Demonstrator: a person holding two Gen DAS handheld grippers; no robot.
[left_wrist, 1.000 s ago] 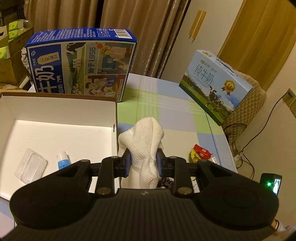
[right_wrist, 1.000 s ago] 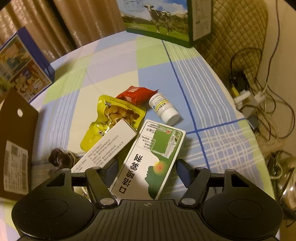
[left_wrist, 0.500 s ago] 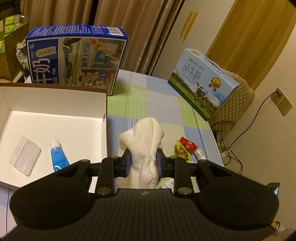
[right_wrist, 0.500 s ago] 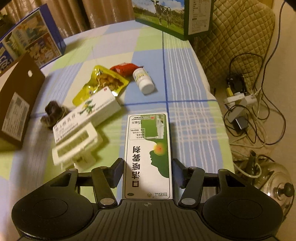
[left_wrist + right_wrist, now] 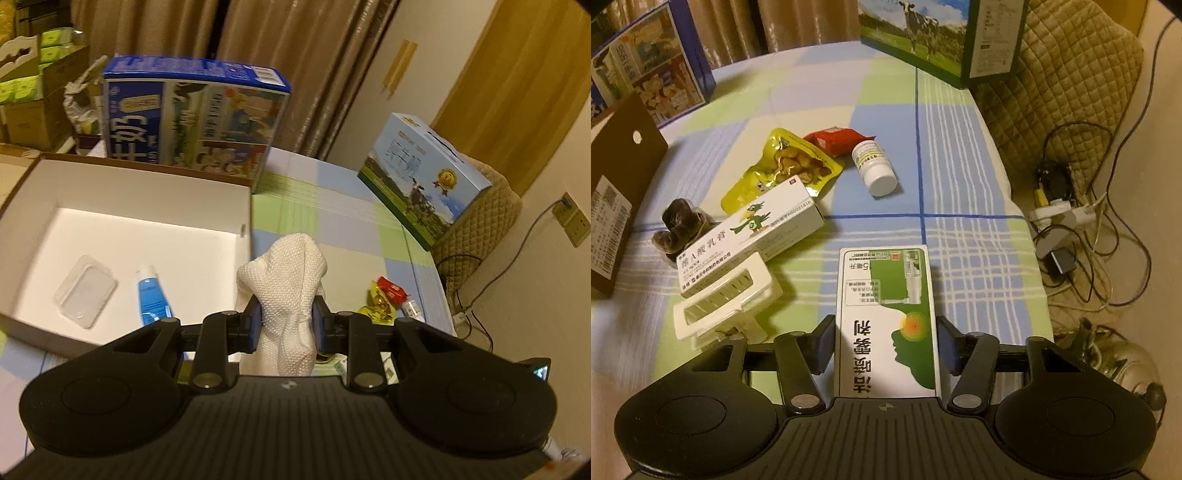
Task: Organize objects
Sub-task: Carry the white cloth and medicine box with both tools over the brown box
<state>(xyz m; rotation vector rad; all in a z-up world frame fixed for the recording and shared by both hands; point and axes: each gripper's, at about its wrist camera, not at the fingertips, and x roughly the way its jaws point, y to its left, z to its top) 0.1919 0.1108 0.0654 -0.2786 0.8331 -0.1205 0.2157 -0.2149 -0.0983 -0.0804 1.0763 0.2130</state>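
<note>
Your left gripper [image 5: 287, 320], fingers clamped on a white cloth [image 5: 286, 291] beside the open box [image 5: 245, 206], your right gripper [image 5: 885, 338], fingers pinching a green-and-white carton [image 5: 886, 317] above the checked surface [image 5: 960, 229].

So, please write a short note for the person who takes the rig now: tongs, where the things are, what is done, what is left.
Left tongs: shut on the white cloth, held beside the open box, not yet over it.
Right tongs: closed against both sides of the green-and-white carton, at the near table edge.
Done: clear plastic case and blue tube lie in the box.
Left on the table: yellow snack pouch, red packet, white bottle, long ointment carton, white plastic holder, dark wrapped pieces.
</note>
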